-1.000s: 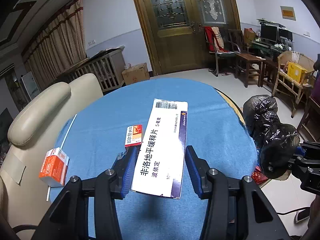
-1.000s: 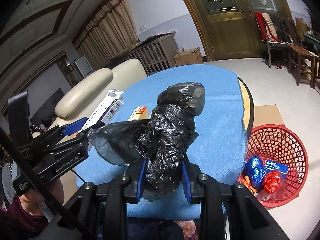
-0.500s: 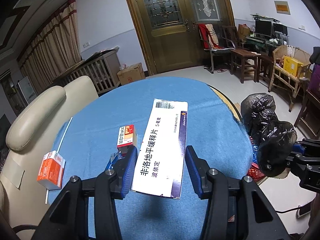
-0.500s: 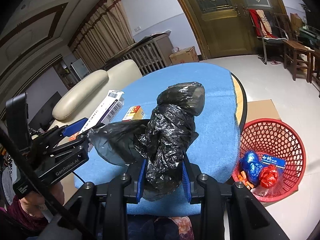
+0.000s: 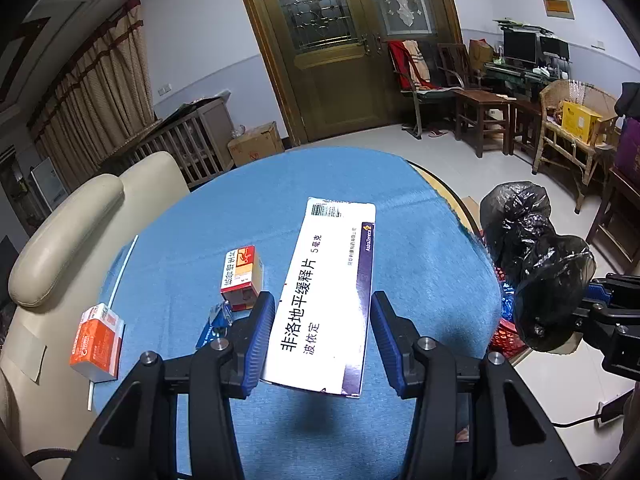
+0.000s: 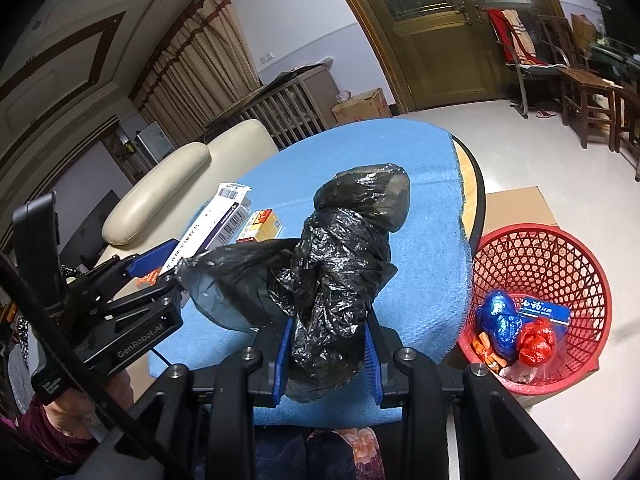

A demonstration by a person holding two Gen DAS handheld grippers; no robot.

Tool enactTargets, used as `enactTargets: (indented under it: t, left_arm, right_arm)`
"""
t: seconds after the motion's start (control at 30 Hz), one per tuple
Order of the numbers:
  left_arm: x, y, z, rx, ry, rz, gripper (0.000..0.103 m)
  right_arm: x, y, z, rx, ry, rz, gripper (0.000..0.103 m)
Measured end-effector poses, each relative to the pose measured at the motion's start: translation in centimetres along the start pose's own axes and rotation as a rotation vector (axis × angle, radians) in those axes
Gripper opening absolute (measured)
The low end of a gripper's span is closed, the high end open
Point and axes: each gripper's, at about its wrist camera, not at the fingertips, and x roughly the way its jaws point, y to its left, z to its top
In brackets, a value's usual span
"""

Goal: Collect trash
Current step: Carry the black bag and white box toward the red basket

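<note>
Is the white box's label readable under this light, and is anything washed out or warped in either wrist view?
Left wrist view: glare whitens the near end of the white medicine box, though its print stays legible; fisheye bends the door frame. Right wrist view: the black trash bag shows glossy highlights, sharp; the red basket is clear; corners vignette dark.

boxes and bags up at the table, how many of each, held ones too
boxes: 3 (white box in the left claw, yellow box, orange box)
bags: 1 (black bag in the right claw)
total: 4
</note>
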Motion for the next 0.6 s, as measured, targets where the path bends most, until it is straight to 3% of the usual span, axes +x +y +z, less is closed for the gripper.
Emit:
enactTargets:
  t: [0.6]
  left_arm:
    - [1.2,-1.3,0.2,0.035,0.019,-0.021,0.051]
  right_arm:
    - [-0.6,-0.3,-0.1,0.037,-0.011,-0.014,0.033]
